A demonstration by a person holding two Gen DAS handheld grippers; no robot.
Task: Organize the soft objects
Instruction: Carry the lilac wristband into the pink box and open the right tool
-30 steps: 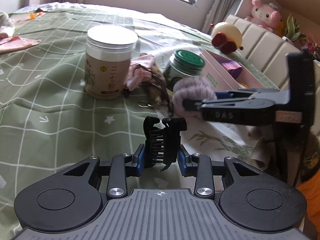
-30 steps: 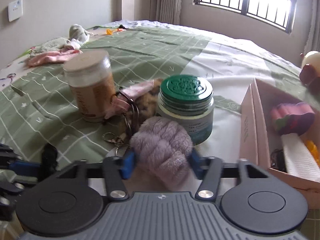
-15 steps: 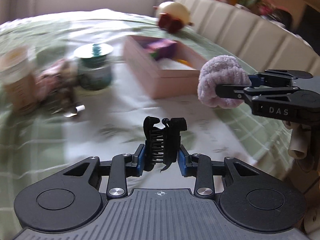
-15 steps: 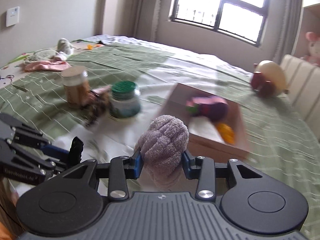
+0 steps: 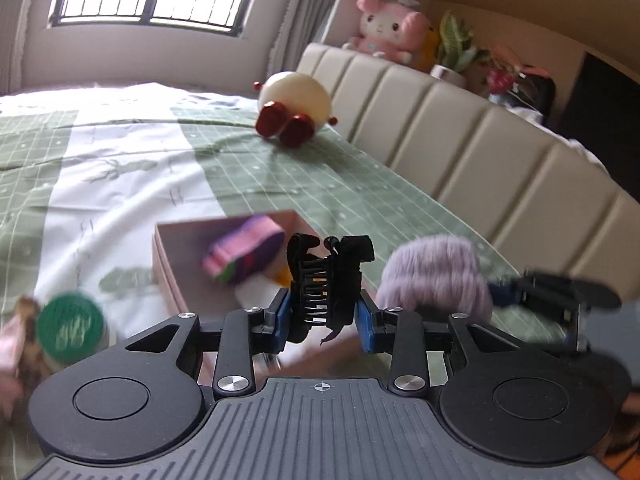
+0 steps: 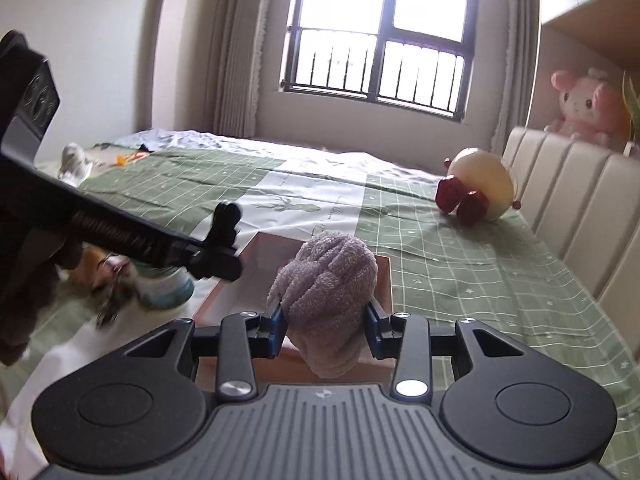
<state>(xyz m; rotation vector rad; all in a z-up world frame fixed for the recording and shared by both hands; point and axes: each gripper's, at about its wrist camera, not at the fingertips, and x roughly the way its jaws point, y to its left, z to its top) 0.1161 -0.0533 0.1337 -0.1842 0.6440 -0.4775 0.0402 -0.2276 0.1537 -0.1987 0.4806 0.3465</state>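
We see the fluffy lilac knitted scrunchie (image 6: pixel 326 304) clenched in our right tongs (image 6: pixel 326 320), held above the near edge of the shallow pink cardboard box (image 6: pixel 384 276) on the green grid-patterned bed cover (image 6: pixel 460 272). Our left tongs (image 5: pixel 324 316) grip a black plastic claw hair clip (image 5: pixel 326 280), also over the box. Inside lies a pink-and-purple squishy block (image 5: pixel 244 252). A green-lidded glass jar (image 5: pixel 70 328) stands left of the box.

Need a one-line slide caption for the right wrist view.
Right tool grips a fluffy lilac scrunchie above the pink box on a green checked bedspread.
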